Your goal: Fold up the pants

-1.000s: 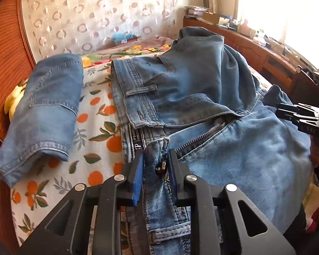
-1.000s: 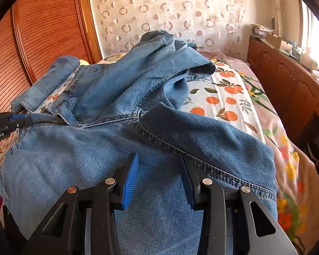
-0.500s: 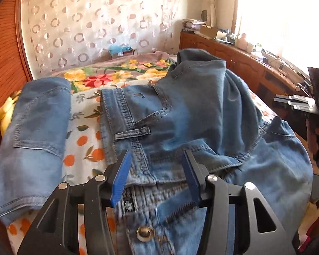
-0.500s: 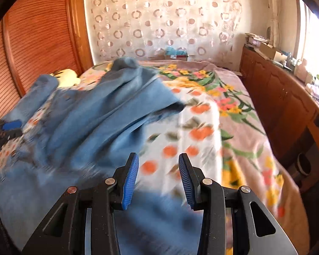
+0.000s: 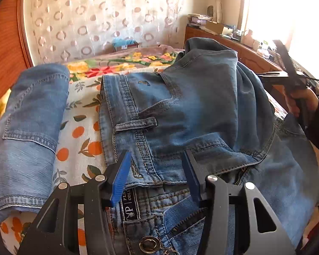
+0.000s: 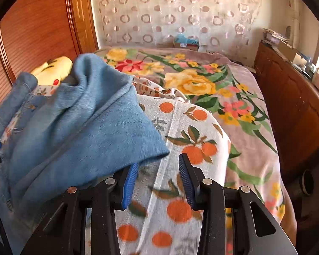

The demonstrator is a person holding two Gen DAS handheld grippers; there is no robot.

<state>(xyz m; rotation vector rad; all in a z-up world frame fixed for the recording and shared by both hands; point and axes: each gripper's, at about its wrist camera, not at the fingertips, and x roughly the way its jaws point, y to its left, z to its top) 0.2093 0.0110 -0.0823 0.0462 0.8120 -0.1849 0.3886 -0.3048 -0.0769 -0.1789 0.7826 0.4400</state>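
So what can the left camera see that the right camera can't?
Only the left wrist view shows the jeans' waistband with its metal button and label, a second folded pair of jeans lying apart at the left, the bright window, and a hand holding the other tongs. Only the right wrist view shows the dark wooden cabinet and the big yellow flowers on the blanket. Both show the blue jeans, the orange-print sheet, the circle-pattern curtain, and open tongs holding nothing.
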